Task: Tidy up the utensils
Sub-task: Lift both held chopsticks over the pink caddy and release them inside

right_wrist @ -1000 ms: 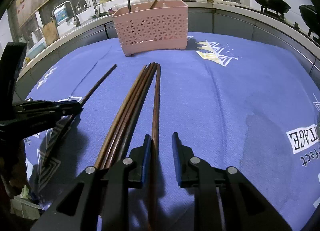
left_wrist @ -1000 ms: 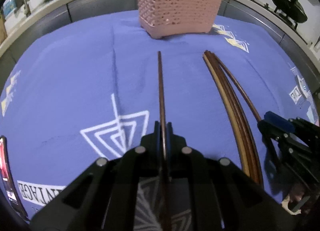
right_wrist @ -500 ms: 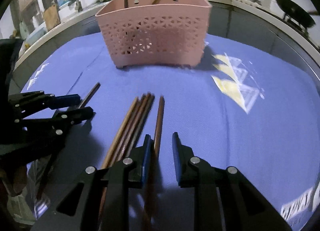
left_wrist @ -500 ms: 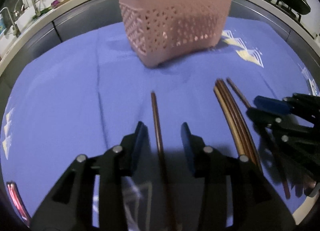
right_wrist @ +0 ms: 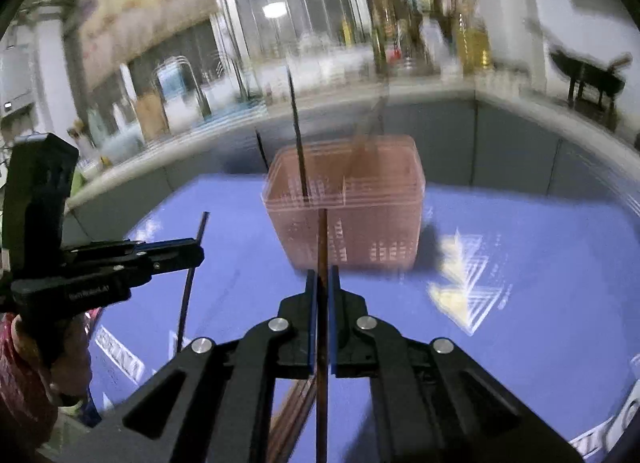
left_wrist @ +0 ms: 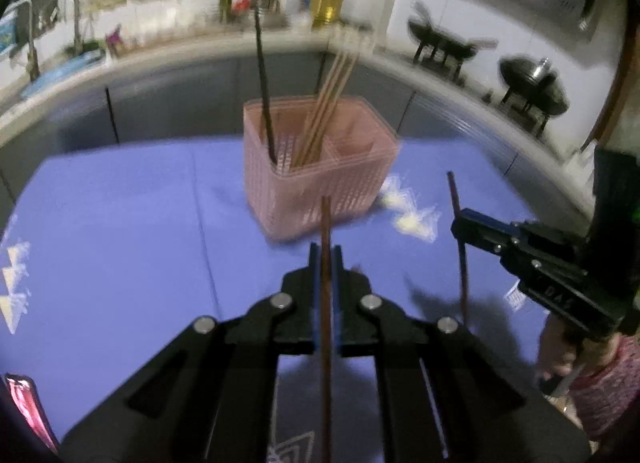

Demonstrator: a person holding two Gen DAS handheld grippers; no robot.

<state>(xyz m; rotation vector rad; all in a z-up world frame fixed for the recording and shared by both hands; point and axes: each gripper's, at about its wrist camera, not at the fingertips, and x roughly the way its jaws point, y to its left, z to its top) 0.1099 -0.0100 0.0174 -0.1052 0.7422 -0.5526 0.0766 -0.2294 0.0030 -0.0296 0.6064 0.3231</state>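
Carrying one chopstick per hand: the left gripper [left_wrist: 325, 259] is clamped on a brown chopstick [left_wrist: 326, 303], and the right gripper [right_wrist: 323, 283] pinches another chopstick [right_wrist: 322, 303]. The pink basket [left_wrist: 320, 183] sits at the far centre; next they probably drop both in, tips first.

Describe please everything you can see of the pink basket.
The pink basket is a rectangular container, plastic by its look, with perforated lattice walls and inner dividers forming compartments. It stands upright on the blue cloth. One dark chopstick and a bundle of lighter chopsticks lean inside it. Motion blur hides finer detail.
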